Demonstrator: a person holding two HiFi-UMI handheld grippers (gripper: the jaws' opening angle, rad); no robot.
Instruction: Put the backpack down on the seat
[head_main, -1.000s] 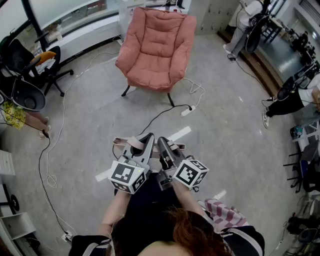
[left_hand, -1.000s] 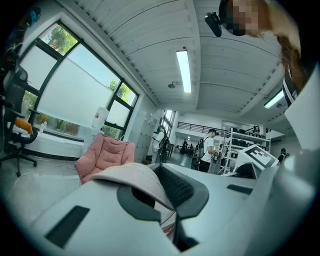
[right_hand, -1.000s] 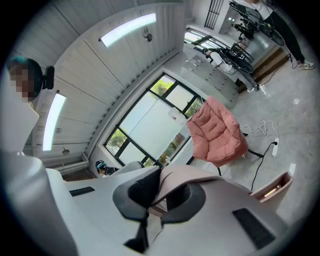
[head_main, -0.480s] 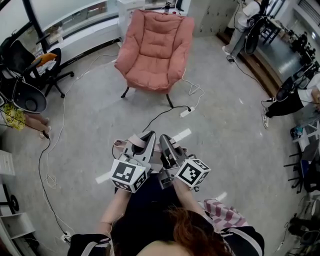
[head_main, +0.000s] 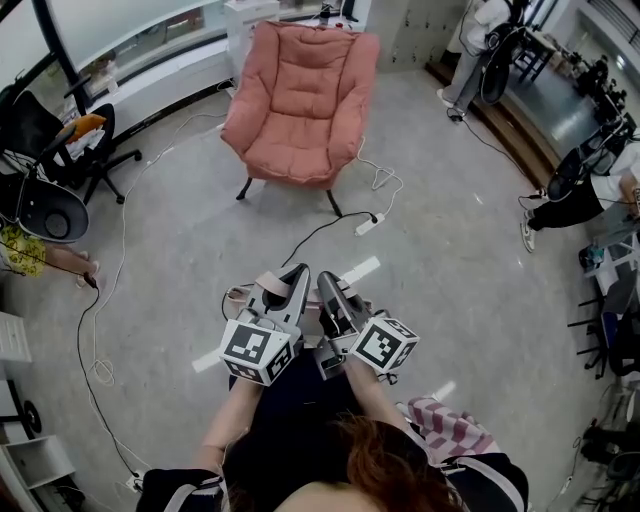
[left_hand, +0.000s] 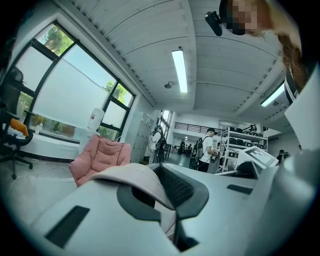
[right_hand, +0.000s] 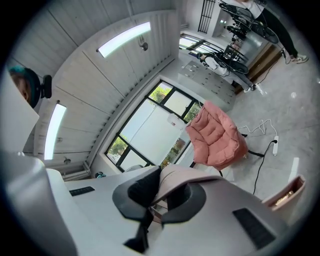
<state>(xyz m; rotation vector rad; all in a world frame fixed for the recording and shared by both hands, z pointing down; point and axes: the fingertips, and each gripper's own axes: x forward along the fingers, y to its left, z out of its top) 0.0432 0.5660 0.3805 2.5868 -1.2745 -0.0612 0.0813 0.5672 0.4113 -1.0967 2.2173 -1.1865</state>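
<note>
A pink cushioned armchair (head_main: 300, 100) stands on thin dark legs across the grey floor, ahead of me; it also shows as the armchair (left_hand: 100, 157) and the armchair (right_hand: 215, 135). Both grippers are held level, side by side in front of my body. My left gripper (head_main: 297, 275) is shut on a beige backpack strap (left_hand: 130, 175). My right gripper (head_main: 325, 283) is shut on the other strap (right_hand: 185, 175). The backpack hangs below the grippers, mostly hidden; a beige edge of the backpack (right_hand: 287, 192) shows.
A white power strip (head_main: 368, 222) and cables trail across the floor near the armchair's legs. Black office chairs (head_main: 50, 150) stand at the left. People (head_main: 580, 200) and desks line the right side. White tape marks (head_main: 360, 268) lie on the floor.
The armchair has slid slightly left in the head view as I shift. Both grippers stay shut on the straps, side by side as before.
</note>
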